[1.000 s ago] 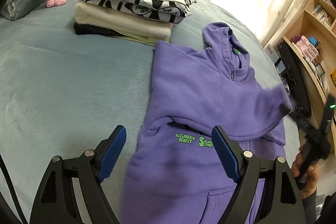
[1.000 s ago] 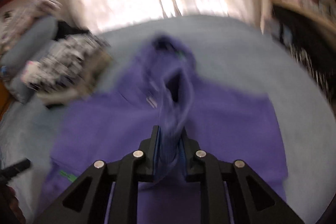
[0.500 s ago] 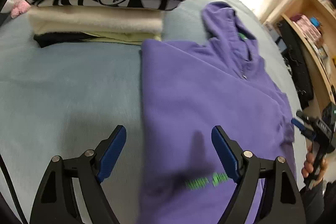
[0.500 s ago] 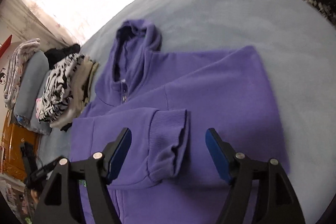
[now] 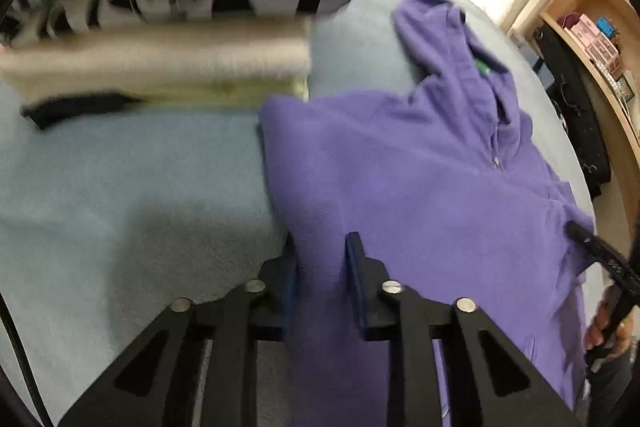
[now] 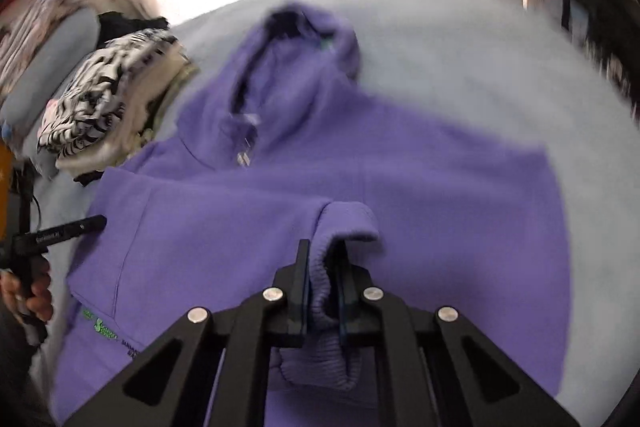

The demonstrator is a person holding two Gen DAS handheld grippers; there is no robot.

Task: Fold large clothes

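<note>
From the left wrist, the purple hoodie point(image 5: 400, 167) lies spread on the light blue bed point(image 5: 120, 195), its hood toward the window. The left tool point(image 5: 322, 267) has just been closing and now pinches the hoodie's left edge between its blue pads. A stack of folded clothes point(image 5: 168, 27) sits just beyond that shoulder corner, blurred. At the right edge a hand grips the right tool point(image 5: 600, 259).

From the right wrist, the right tool point(image 6: 323, 263) has just been closing and clamps the ribbed sleeve cuff point(image 6: 348, 223), which lies across the hoodie's chest. The left tool point(image 6: 64, 229) shows at far left.
</note>
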